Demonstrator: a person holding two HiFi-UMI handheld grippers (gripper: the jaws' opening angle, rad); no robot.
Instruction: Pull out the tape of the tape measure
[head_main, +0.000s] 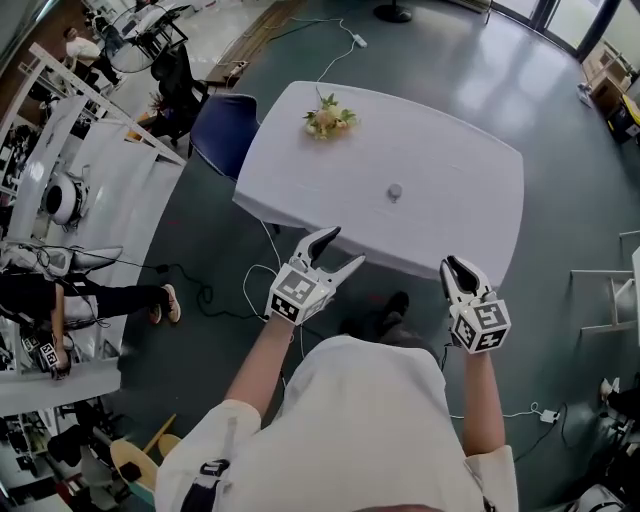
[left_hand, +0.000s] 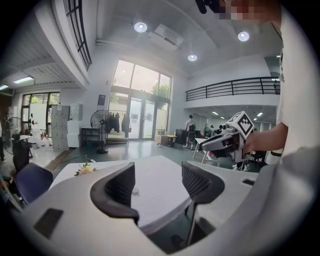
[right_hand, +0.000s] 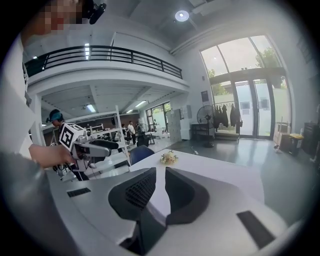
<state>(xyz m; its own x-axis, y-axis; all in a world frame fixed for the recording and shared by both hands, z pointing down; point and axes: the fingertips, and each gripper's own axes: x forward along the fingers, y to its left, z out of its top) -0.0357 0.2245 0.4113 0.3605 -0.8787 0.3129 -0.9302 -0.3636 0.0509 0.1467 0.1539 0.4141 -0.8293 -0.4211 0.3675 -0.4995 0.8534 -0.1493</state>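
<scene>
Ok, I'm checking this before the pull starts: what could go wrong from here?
The tape measure is small and lies loose in the middle of the table, so a nudge might slide it instead of gripping it. The right hand-held gripper has its jaws almost together and would likely have to open first. The left hand-held gripper is open and empty, but not yet near it.

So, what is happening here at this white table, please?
A person stands at the near edge of the white rectangular table, holding a two-jaw gripper in each hand. The left gripper has its jaws wide apart; the right gripper shows only a narrow gap. Both are empty. The small round grey tape measure lies untouched mid-table, its tape not yet pulled out. A small bunch of pale flowers lies near the far edge.
</scene>
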